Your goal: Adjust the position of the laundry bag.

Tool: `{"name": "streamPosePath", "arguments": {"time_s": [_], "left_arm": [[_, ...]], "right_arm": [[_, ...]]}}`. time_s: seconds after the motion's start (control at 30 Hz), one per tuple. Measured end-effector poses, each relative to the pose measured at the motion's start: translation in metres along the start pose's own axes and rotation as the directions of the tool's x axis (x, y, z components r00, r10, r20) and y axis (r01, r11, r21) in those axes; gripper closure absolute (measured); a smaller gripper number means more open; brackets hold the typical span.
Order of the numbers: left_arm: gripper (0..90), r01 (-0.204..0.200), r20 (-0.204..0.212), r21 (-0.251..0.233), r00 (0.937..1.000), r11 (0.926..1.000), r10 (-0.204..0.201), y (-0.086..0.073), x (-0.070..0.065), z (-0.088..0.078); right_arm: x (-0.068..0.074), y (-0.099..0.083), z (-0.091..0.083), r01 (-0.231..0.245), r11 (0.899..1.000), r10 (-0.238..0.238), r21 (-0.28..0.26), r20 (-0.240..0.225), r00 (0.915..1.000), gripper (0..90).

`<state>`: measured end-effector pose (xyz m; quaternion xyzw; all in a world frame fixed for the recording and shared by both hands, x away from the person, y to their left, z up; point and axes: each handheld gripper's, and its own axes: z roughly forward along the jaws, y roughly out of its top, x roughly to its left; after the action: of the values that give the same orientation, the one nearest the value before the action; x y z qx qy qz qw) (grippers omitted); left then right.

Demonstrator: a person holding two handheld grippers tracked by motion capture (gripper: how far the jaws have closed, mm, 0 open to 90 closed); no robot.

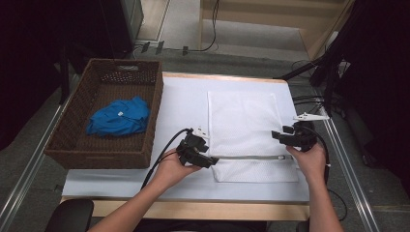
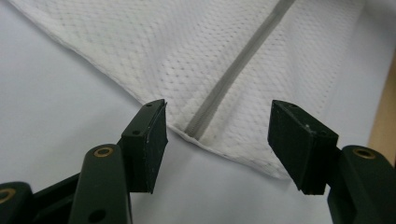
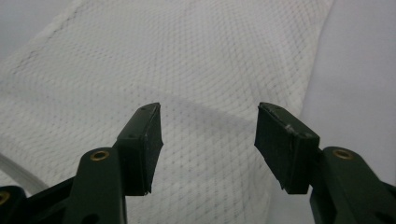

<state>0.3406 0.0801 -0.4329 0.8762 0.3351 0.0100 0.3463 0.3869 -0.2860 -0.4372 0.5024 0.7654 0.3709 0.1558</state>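
- Jaws of the left gripper [image 2: 217,135] stand wide apart, nothing pinched, at the grey zipper's [image 2: 238,70] end.
- Jaws of the right gripper [image 3: 209,142] gape wide over bare mesh.
- White mesh laundry bag [image 1: 244,123] lies flat at centre frame on the pale counter [image 1: 181,104].
- Blue cloth [image 1: 121,117] sits in the brown wicker basket [image 1: 152,111], left of frame.

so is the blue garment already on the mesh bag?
No, the blue garment lies in the wicker basket, apart from the white mesh laundry bag on the table.
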Motion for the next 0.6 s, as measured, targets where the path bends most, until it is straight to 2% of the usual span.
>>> {"name": "streamPosePath", "arguments": {"time_s": [0.17, 0.33, 0.47, 0.6], "left_arm": [[39.3, 0.006, -0.028, 0.01, 0.9996, 0.9999, -0.006, 0.006, 0.007, 0.007], [39.9, 0.019, -0.054, 0.015, 0.9984, 0.9997, -0.018, 0.014, 0.015, 0.019], [40.6, 0.042, -0.079, 0.017, 0.996, 0.999, -0.041, 0.014, 0.021, 0.028], [40.8, 0.043, -0.085, 0.025, 0.9955, 0.9988, -0.041, 0.014, 0.02, 0.032]], "right_arm": [[-0.006, 0.001, 0.008, -0.013, 1.0, 0.013, 0.01, 0.013, 0.9998, 43.3], [-0.018, 0.004, 0.016, -0.026, 0.999, 0.025, 0.025, 0.031, 0.9992, 43.6], [-0.028, 0.006, 0.022, -0.045, 0.998, 0.043, 0.037, 0.047, 0.998, 43.6], [-0.037, 0.005, 0.028, -0.072, 0.996, 0.069, 0.053, 0.048, 0.9964, 43.6]]}}
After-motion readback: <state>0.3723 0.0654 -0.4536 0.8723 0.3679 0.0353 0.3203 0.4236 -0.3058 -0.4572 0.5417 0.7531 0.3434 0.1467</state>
